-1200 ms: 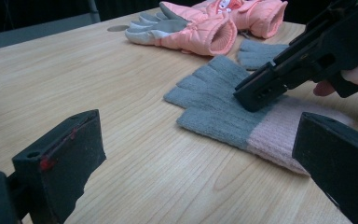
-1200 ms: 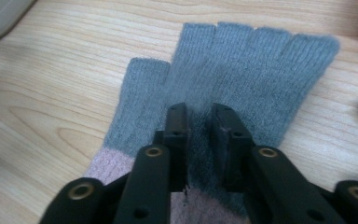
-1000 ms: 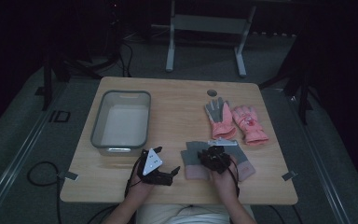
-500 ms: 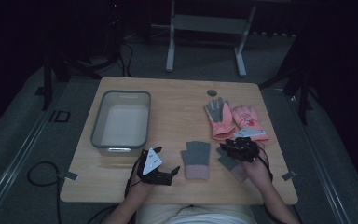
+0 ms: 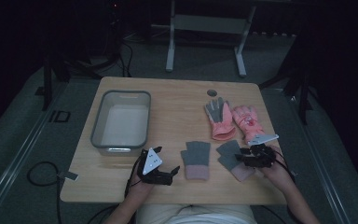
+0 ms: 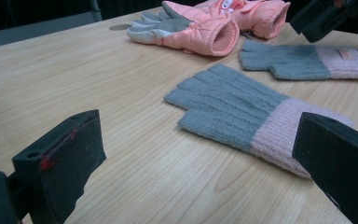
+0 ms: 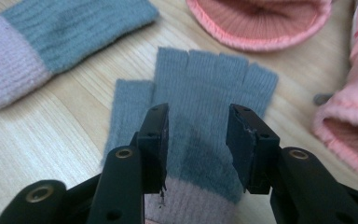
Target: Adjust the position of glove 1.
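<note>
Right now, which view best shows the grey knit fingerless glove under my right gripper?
The right gripper view: the grey knit fingerless glove lies flat between the right gripper's open jaws. The high view shows it small and partly covered; the left gripper view shows it far off.

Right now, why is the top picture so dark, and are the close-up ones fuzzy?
High view: dim all round, with just the table lit and the floor nearly black. Left gripper view: brighter; the nearest grey glove is sharp, but the left claw looks soft up close. Right gripper view: the right claw casts a shadow on the grey glove under it, and the pink cuff blurs.
</note>
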The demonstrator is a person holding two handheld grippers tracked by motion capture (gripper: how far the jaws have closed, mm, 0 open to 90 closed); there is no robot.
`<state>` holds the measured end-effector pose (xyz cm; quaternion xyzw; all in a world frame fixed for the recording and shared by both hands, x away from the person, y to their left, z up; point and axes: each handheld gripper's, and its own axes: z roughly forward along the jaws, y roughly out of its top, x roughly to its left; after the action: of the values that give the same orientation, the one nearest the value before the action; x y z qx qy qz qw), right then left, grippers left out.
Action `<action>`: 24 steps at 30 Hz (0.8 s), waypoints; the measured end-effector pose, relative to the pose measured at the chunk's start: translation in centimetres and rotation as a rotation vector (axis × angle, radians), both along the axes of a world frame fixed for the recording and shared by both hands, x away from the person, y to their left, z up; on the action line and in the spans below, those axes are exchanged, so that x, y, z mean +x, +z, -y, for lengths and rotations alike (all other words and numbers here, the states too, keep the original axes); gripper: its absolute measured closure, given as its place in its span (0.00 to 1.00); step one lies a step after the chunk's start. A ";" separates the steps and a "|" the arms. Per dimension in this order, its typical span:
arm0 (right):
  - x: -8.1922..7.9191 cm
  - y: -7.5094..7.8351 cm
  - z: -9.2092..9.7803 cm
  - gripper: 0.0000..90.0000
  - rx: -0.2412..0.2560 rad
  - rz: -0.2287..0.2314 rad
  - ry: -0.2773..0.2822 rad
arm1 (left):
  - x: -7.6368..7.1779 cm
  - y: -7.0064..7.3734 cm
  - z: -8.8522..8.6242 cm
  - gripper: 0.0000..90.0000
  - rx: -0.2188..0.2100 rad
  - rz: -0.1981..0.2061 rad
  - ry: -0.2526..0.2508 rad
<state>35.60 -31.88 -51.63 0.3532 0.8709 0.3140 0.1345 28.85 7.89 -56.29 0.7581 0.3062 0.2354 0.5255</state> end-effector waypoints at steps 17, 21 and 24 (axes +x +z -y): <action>0.3 -2.5 -0.3 0.92 0.022 -0.019 -0.012 | -0.1 0.0 0.1 0.02 0.004 0.005 0.000; 0.2 -2.4 -0.5 0.94 0.033 -0.035 -0.052 | -0.1 0.0 0.1 0.02 0.005 0.005 0.000; -0.1 -2.1 -0.6 0.95 0.042 -0.042 -0.108 | -0.1 0.0 0.1 0.02 0.006 0.006 0.001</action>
<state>35.53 -31.27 -53.75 0.4089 0.8464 0.3172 0.1253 28.76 7.77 -56.30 0.7589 0.3042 0.2386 0.5241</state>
